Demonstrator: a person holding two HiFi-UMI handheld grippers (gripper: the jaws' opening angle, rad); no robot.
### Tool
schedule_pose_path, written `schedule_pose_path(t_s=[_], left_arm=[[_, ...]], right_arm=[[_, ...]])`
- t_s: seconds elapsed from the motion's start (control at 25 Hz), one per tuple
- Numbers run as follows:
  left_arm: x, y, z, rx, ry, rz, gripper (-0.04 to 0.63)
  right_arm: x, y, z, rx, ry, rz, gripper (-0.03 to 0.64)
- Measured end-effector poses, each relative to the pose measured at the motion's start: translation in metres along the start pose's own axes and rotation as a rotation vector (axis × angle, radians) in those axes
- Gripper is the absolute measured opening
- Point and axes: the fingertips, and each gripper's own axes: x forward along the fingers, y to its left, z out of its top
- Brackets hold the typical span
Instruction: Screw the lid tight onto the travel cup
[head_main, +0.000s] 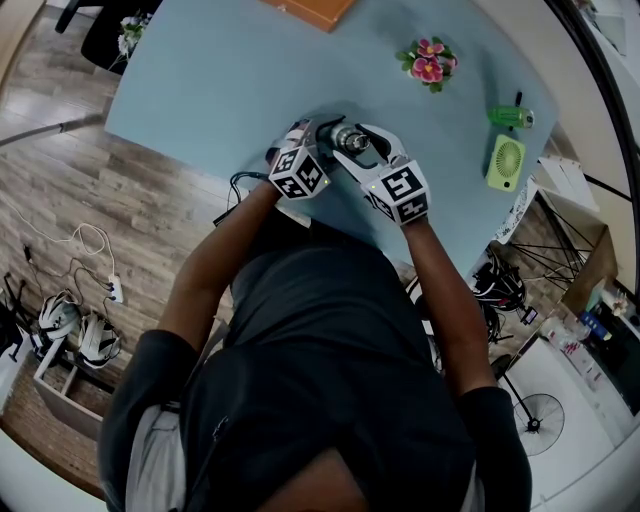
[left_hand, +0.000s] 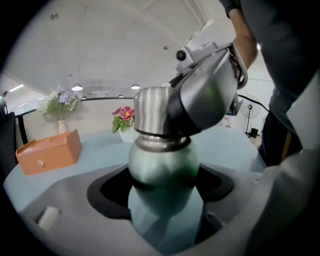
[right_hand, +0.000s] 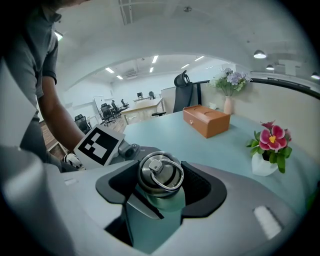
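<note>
1. While the head view looks steeply down, a person's two arms reach over the near edge of a pale blue worktop. The left tongs and right tongs meet there around a travel cup. Farther back on the worktop sits a pot of pink flowers, and to the right lies a green fan. An orange box sits at the far edge.

2. Left gripper view: the left tongs are clamped on the cup's rounded green body, which fills the gap between the two jaws. The steel lid sits on the cup's neck, above the jaws. The right tongs come in from the upper right and wrap around the lid. Whether the cup's base touches the worktop cannot be told. The orange box stands at the left with a vase of pale flowers behind it.

3. Right gripper view: the right tongs are closed on the lid, one jaw pressing each side. The lid's top faces the camera, with a metal ring lying on it. The green body shows below. The left tongs' marker cube sits just left of the cup.
</note>
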Motion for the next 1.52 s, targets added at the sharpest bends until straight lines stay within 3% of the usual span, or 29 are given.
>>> schedule_pose_path(t_s=[0.32, 0.6, 0.76, 1.0, 1.12, 1.24, 1.36, 1.44, 1.52], left_arm=[[0.0, 0.0, 0.0, -0.002, -0.035, 0.003, 0.426], [0.001, -0.001, 0.001, -0.004, -0.042, 0.008, 0.426], [-0.001, 0.001, 0.002, -0.006, -0.044, 0.004, 0.426], [-0.001, 0.0, 0.001, -0.01, -0.044, -0.001, 0.426], [-0.001, 0.0, 0.001, -0.011, -0.045, -0.003, 0.426], [-0.001, 0.0, 0.001, -0.011, -0.046, -0.003, 0.426], [0.0, 0.0, 0.001, -0.012, -0.046, -0.005, 0.426], [0.0, 0.001, 0.001, -0.009, -0.045, -0.006, 0.426], [0.0, 0.0, 0.001, -0.007, -0.045, -0.007, 0.426]], right_arm=[[0.003, -0.002, -0.001, 0.07, 0.044, 0.049, 0.265], [0.0, 0.001, -0.001, -0.001, 0.078, 0.057, 0.267], [-0.015, 0.009, 0.012, -0.221, 0.145, 0.125, 0.269], [-0.021, 0.019, -0.001, -0.867, 0.397, 0.33, 0.268], [-0.017, 0.021, -0.008, -1.067, 0.476, 0.424, 0.268], [-0.012, 0.022, -0.013, -1.158, 0.517, 0.483, 0.267], [-0.01, 0.02, -0.017, -1.183, 0.534, 0.515, 0.254], [-0.01, 0.02, -0.017, -1.145, 0.526, 0.515, 0.241], [-0.01, 0.019, -0.016, -1.027, 0.516, 0.486, 0.239]])
